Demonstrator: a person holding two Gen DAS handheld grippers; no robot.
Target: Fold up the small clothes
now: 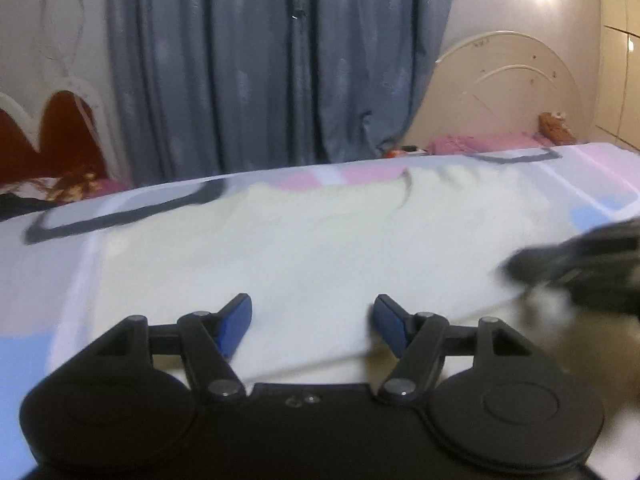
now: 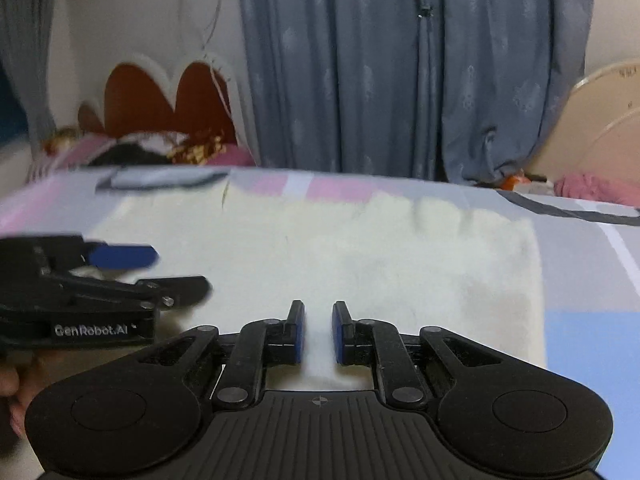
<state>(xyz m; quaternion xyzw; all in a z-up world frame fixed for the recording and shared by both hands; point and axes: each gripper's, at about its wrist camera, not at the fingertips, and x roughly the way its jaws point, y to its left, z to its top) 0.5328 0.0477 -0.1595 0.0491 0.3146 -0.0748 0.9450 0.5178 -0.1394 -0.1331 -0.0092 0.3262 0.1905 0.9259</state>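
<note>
Item 1, left gripper (image 1: 312,320): black two-finger tongs with blue pads (image 1: 236,320), jaws standing wide apart, nothing between them. They hang over the near edge of the garment, and the cloth under them lies loose. In the right wrist view the same tool comes in from the left edge (image 2: 132,268), seen side-on, one blue pad above, a dark finger below, a pale label on its body.

Item 2, cream garment (image 1: 300,240): small pale cloth spread flat, directly ahead of both tongs and running from beyond the left gripper's left finger across to the right gripper. Its far edge shows shallow ripples; its right edge (image 2: 528,264) ends just right of the right gripper's fingers.

Item 3, right gripper (image 2: 319,332): same build, jaws drawn close with only a narrow gap, and a strip of the cream garment sits in that gap at the near hem. Whether the pads actually pinch it cannot be told. In the left wrist view it is a dark blur at the right edge (image 1: 580,264).

Item 4, bed sheet (image 1: 52,272): patchwork of grey, pink and light blue blocks with dark outlines, under the garment, showing on both sides of the tongs.

Item 5, blue-grey curtain (image 1: 272,64): hangs beyond the bed, straight ahead of both tongs.
</note>
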